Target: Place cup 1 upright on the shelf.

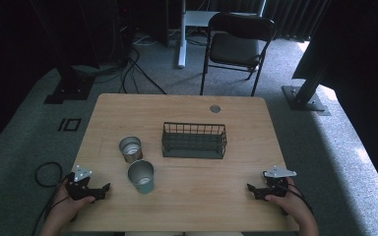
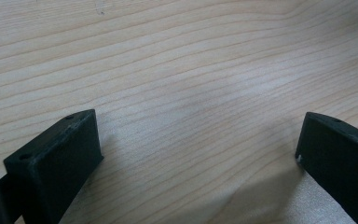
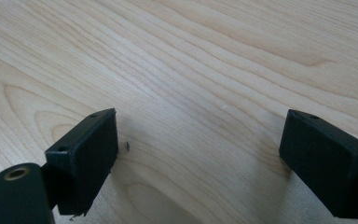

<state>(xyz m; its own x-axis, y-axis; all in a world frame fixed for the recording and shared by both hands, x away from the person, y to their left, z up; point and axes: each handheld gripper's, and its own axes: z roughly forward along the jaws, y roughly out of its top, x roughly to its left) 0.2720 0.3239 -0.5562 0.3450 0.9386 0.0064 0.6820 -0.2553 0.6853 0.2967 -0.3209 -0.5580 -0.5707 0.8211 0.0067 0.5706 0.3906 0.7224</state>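
I rest both grippers, left [image 1: 100, 191] and right [image 1: 254, 190], jaws spread and empty, near the table's [image 1: 236, 196] front corners. 2 cups [image 1: 141, 176] stand beside my left one. Likely start: next, reach the nearer cup.

we note pale wood-grain surface [image 1: 216, 177], dark green wire basket [image 1: 194, 141], silver tin [image 1: 130, 149], teal-based metal cup [image 1: 141, 177], black fingers [image 2: 56, 163].

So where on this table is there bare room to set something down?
Free: the table's near strip between left gripper and right gripper, right of the teal cup; also the side right of the wire basket. Crowded: left of centre, where the metal cup stands close by the teal cup.
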